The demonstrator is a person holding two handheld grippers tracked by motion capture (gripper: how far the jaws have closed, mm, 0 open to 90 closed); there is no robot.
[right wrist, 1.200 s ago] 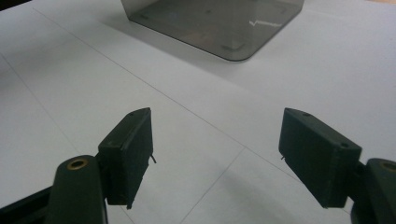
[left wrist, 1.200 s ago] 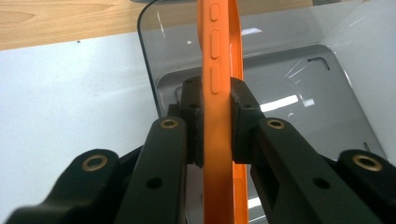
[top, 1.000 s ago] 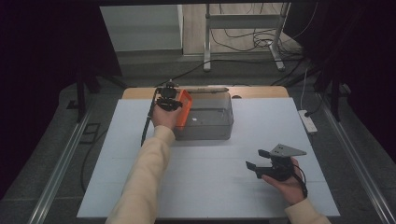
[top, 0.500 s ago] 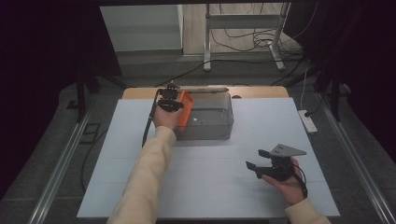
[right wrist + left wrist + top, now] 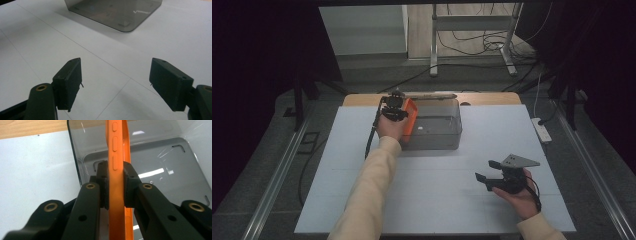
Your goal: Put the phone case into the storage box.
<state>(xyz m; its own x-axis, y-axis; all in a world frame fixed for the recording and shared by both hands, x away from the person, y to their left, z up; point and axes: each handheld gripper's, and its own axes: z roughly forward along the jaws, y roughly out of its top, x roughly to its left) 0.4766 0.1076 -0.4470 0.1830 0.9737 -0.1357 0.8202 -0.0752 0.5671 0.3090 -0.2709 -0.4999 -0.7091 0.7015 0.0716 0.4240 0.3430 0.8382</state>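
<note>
My left gripper point(image 5: 394, 108) is shut on an orange phone case point(image 5: 410, 118) and holds it on edge at the left end of a clear grey plastic box point(image 5: 439, 136). In the left gripper view the black pads point(image 5: 128, 182) press both faces of the orange phone case point(image 5: 115, 157), and the side buttons show above them, with the box's floor point(image 5: 160, 160) behind. My right gripper point(image 5: 487, 171) rests in a hand near the table's front right. It stands open with nothing between its fingers point(image 5: 70, 82), pointing at the box's near corner point(image 5: 120, 15).
A white board point(image 5: 337, 165) covers the table, with a strip of wooden top point(image 5: 484, 98) behind the box. A white power strip point(image 5: 542, 130) lies at the right edge. The left gripper's cable point(image 5: 372, 137) trails down the left. A metal stand point(image 5: 472, 35) is on the floor beyond.
</note>
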